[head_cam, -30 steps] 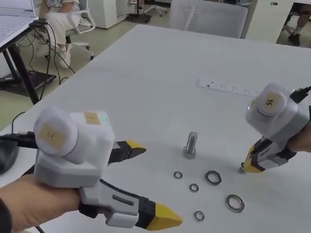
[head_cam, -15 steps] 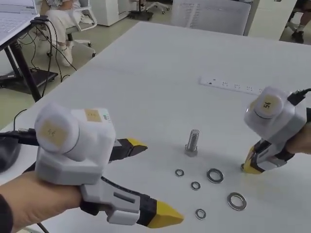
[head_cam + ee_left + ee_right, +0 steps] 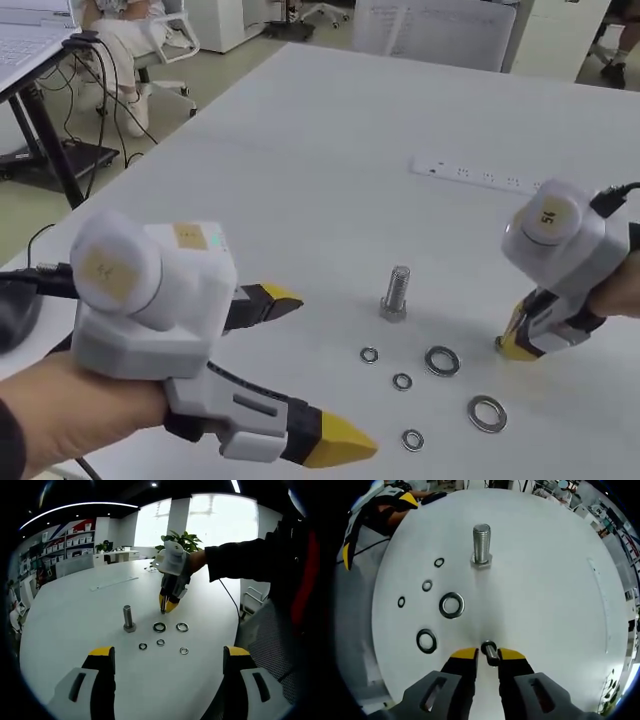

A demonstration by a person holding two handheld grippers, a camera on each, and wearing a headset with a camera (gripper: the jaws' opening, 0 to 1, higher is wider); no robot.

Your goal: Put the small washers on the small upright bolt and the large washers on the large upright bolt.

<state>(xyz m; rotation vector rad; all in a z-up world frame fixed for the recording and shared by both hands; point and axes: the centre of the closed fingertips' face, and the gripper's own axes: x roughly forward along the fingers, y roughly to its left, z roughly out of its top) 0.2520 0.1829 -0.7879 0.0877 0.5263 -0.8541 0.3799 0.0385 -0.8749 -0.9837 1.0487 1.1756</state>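
The large bolt (image 3: 397, 294) stands upright on its head mid-table, also seen as the large bolt (image 3: 481, 545). In front of it lie two large washers (image 3: 441, 360) (image 3: 487, 413) and three small washers (image 3: 369, 354) (image 3: 402, 381) (image 3: 412, 439). To their right, my right gripper (image 3: 489, 655) is shut on the small bolt (image 3: 489, 652), holding it down at the table surface. My left gripper (image 3: 168, 652) is open and holds nothing. It hovers at the near left, a hand's width short of the washers (image 3: 160, 642).
A white power strip (image 3: 480, 175) lies on the far side of the white table (image 3: 300, 180). Chairs, a desk with cables and a seated person are off the table's far left edge.
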